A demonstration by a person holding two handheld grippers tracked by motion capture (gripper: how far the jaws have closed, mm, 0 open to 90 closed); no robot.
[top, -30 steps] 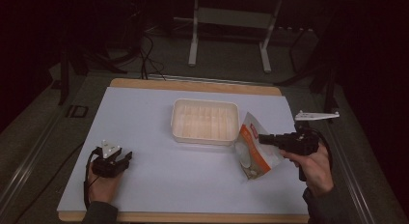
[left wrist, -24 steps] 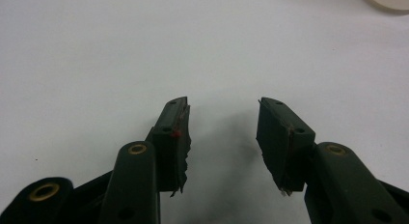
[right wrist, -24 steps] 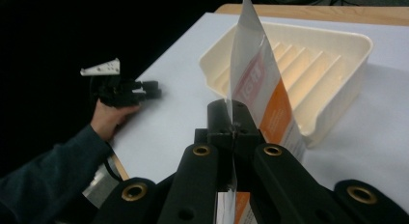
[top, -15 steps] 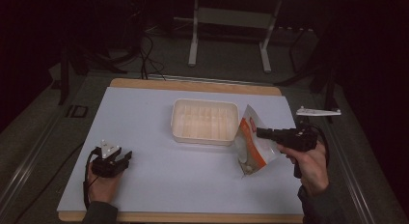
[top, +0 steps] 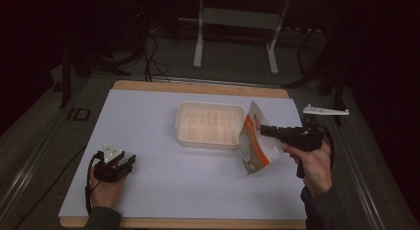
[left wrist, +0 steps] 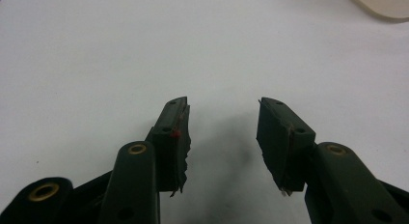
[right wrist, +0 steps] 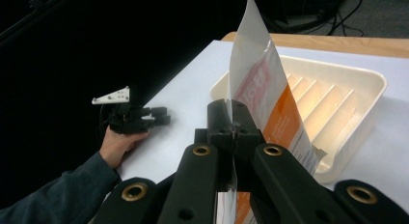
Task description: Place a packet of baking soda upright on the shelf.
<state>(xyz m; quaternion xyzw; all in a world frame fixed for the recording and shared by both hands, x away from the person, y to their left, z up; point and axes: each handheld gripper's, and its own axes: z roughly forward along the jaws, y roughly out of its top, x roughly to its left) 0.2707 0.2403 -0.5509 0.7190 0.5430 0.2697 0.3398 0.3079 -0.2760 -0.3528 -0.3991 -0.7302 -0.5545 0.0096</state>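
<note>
At the table's (top: 148, 190) near left, the left gripper (top: 115, 165) rests low over the white surface in the person's left hand (top: 105, 193), pointing toward the middle. In the left gripper view its jaws stand apart with only bare tabletop between them, and a corner of the cream tray (left wrist: 381, 4) is cut off at the top right edge. The pads look worn and ragged at the edges.

The tray (top: 210, 125) sits at the table's centre, shallow and ribbed inside; whether anything lies in it is hard to tell.

Just to its right, a white and orange pouch (top: 255, 141) hangs tilted, its lower corner at or close to the table; contact is unclear. The right gripper (top: 265, 131), held in the right hand (top: 314, 165), grips the pouch's edge. In the right gripper view the jaws are pressed together on the pouch (right wrist: 270, 103), which hides part of the tray (right wrist: 347, 103) behind it. The printing on the pouch is too blurred to read. The left gripper (right wrist: 154, 115) shows farther off.
</note>
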